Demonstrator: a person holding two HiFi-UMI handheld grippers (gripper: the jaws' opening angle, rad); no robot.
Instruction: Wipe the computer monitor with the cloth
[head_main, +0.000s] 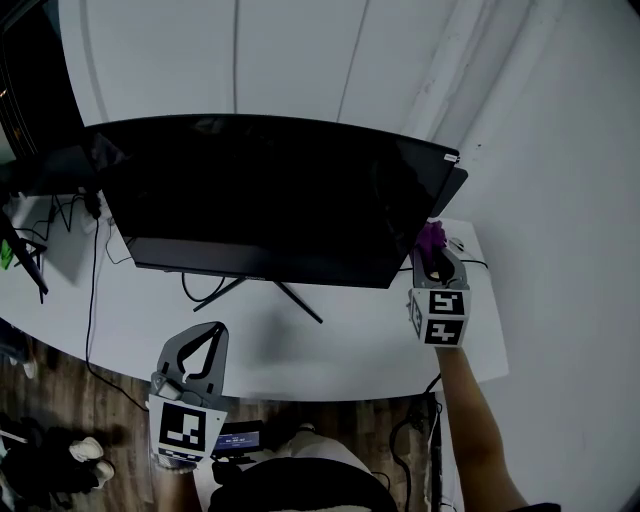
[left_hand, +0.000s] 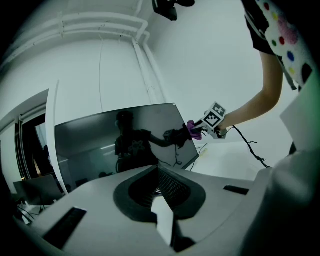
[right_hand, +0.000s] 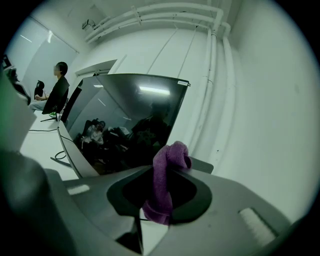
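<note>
A wide black monitor (head_main: 270, 195) stands on a white table (head_main: 350, 350), its screen dark and reflective (left_hand: 115, 145). My right gripper (head_main: 436, 262) is at the monitor's lower right corner, shut on a purple cloth (head_main: 431, 238). In the right gripper view the cloth (right_hand: 162, 185) hangs bunched between the jaws, with the screen (right_hand: 125, 120) just ahead and to the left. My left gripper (head_main: 210, 335) hovers over the table's front edge, below the screen and left of its stand, shut with nothing in it. The left gripper view shows the right gripper (left_hand: 202, 129) with the cloth (left_hand: 192, 129) against the screen's edge.
Cables (head_main: 95, 260) trail across the table's left side, and another cable (left_hand: 250, 147) lies at the right. A second dark screen (head_main: 40, 170) stands at far left. The white wall is close behind. People sit far left (right_hand: 55, 92). Shoes (head_main: 85, 455) lie on the wooden floor.
</note>
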